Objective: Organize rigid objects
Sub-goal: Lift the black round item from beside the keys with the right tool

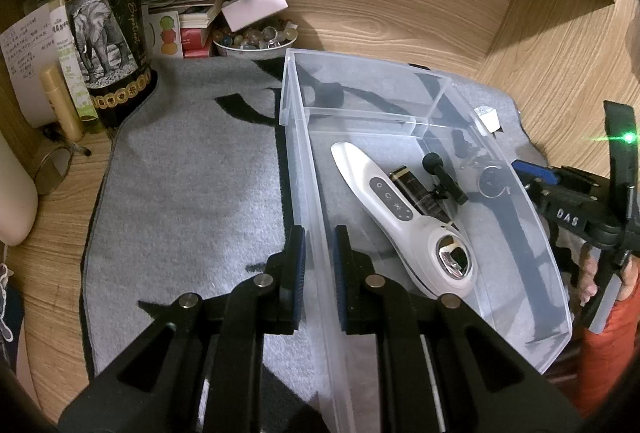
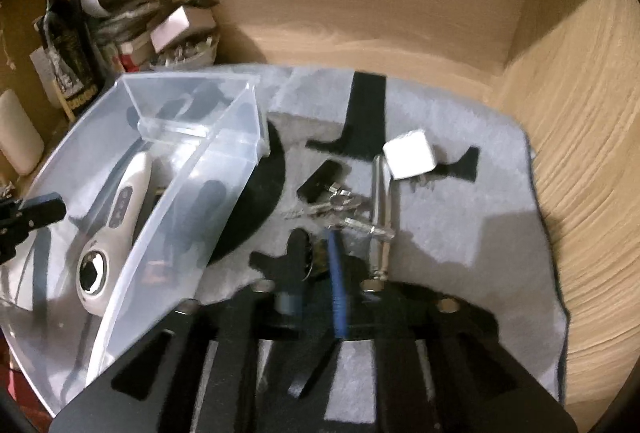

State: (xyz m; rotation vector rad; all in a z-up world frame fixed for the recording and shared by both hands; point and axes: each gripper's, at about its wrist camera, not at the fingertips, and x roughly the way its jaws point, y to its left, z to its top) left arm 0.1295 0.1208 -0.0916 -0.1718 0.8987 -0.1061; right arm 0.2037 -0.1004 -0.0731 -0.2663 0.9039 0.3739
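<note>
1. Table: wood, wood panels behind and to the R.
2. Grey mat w/ black shapes covers most of the table.
3. Clear bin sits on the mat, open top, w/ a divider near its far end.
4. Wine bottle, elephant label, upright at far L just off the mat. A pile of papers and boxes is behind it.
5. L tongs: shut down tight on the bin's L wall, one pad outside, one inside.
6. R tongs: low over the mat, just outside the bin's R wall. Jaws only a little apart, w/ a dark round disc between them. The view is blurred, so can't tell if the pads press on it. A hand in an orange sleeve holds the handle.
7. White handheld device: lies flat inside the bin, buttons up, round head toward the near end.
8. Small dark bottle lies against the device inside the bin. Black mic-like piece is just beside it.
9. On the mat R of the bin:
   - white cube plug
   - metal bar tool beside it
   - keys w/ black fob touching the tool
10. Bowl of beads at the mat's far edge.
</note>
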